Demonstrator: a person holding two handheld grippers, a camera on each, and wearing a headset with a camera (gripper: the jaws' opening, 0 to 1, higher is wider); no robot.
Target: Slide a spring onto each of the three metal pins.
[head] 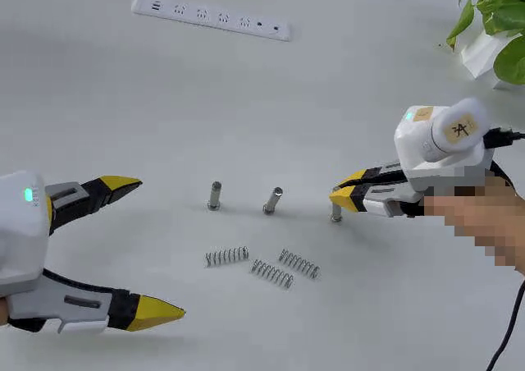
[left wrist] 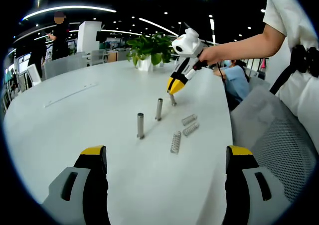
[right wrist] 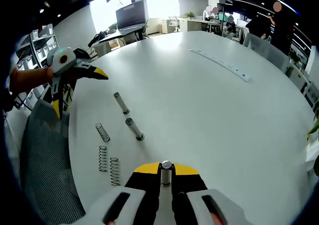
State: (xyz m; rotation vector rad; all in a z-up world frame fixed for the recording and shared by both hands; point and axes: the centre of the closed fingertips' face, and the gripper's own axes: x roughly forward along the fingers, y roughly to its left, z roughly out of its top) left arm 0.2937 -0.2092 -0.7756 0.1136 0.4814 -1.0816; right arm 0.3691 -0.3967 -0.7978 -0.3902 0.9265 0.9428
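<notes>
Three metal pins stand in a row on the white table: the left pin point(head: 214, 195), the middle pin point(head: 273, 199) and the right pin point(head: 335, 216). In front of them lie three springs point(head: 226, 256) point(head: 271, 273) point(head: 299, 263), loose and flat on the table. My right gripper point(head: 344, 194) is shut on the right pin point(right wrist: 166, 172), whose top shows between the yellow tips. My left gripper point(head: 146, 246) is held wide open at the left, apart from the pins and springs, with nothing between its fingers point(left wrist: 93, 153).
A white power strip point(head: 211, 16) lies at the far side of the table. A potted plant point(head: 492, 18) stands at the far right corner. A grey mesh chair point(left wrist: 271, 130) is by the table's edge. People are in the office behind.
</notes>
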